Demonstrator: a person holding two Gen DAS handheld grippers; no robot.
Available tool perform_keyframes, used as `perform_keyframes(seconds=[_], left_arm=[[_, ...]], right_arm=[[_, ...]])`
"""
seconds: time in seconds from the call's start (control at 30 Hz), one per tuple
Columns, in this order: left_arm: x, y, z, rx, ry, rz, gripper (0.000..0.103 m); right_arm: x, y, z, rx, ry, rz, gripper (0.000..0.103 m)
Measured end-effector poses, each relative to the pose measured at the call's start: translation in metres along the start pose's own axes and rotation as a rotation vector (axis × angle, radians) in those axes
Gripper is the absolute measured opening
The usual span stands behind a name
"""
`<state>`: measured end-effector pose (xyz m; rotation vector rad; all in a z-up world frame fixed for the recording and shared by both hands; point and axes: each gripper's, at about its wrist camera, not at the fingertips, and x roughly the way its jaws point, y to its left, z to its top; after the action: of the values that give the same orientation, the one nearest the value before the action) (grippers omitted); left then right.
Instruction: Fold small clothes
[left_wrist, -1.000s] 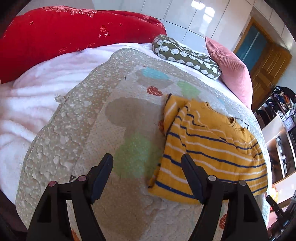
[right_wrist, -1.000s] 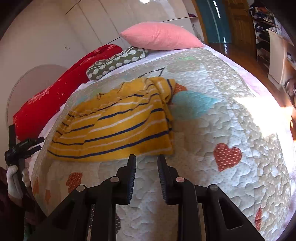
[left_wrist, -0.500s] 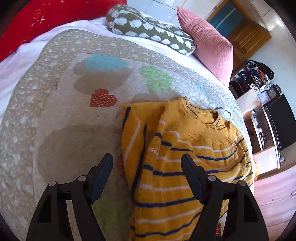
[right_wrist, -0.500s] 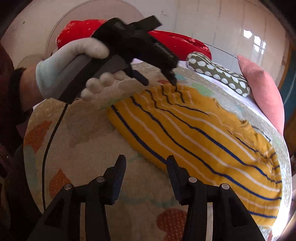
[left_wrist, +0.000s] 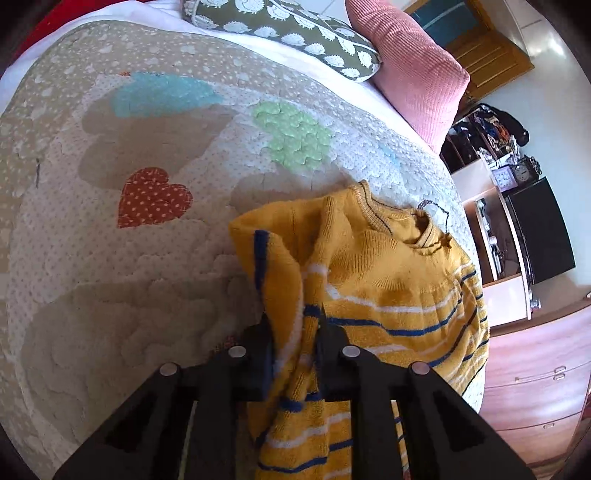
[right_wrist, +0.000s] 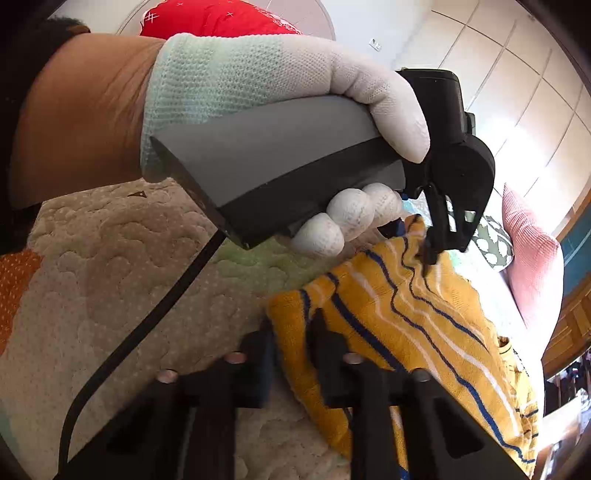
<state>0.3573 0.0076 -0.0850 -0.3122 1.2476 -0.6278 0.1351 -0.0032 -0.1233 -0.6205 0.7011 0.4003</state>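
A small yellow sweater (left_wrist: 391, 288) with blue and white stripes lies on a quilted bed cover (left_wrist: 110, 240). My left gripper (left_wrist: 293, 325) is shut on the sweater's folded side edge, and the cloth bunches up between the fingers. My right gripper (right_wrist: 291, 332) is shut on the sweater's bottom corner (right_wrist: 291, 314) in the right wrist view. The left gripper (right_wrist: 430, 254), held by a gloved hand (right_wrist: 258, 85), also shows in the right wrist view, pinching the sweater (right_wrist: 424, 325) farther up.
A green patterned pillow (left_wrist: 295, 33) and a pink cushion (left_wrist: 410, 62) lie at the bed's far end. A red blanket (right_wrist: 218, 18) lies behind the hand. Drawers (left_wrist: 535, 387) and a shelf unit (left_wrist: 517, 206) stand beyond the bed's right edge.
Both grippers moved in to the sweater and shut on its edge: the left on the folded side, the right on the bottom corner. The cloth is now bunched and lifted slightly.
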Motion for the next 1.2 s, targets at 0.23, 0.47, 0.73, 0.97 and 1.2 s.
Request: perform_keyframes(seconds=[0.23, 0.47, 0.73, 0.97, 1.2], left_arm=[[-0.027, -0.077, 0.0, 0.046, -0.077, 0.027, 0.015], [0.001, -0.218, 0.008, 0.178, -0.1, 0.072, 0.015], [0.124, -0.344, -0.014, 0.32, 0.004, 0.147, 0.013], [0.142, -0.362, -0.035, 0.348, 0.052, 0.157, 0.019], [0.058, -0.347, -0.054, 0.372, -0.11, 0.125, 0.063]], right_arm=[[-0.052, -0.057, -0.013, 0.244, -0.139, 0.013, 0.008], [-0.12, -0.164, -0.084, 0.555, -0.232, -0.053, 0.007], [-0.147, -0.268, -0.219, 0.959, -0.189, -0.106, 0.008], [-0.138, -0.271, -0.296, 1.132, -0.132, -0.002, 0.011], [-0.166, -0.287, -0.319, 1.171, -0.184, -0.04, 0.021]])
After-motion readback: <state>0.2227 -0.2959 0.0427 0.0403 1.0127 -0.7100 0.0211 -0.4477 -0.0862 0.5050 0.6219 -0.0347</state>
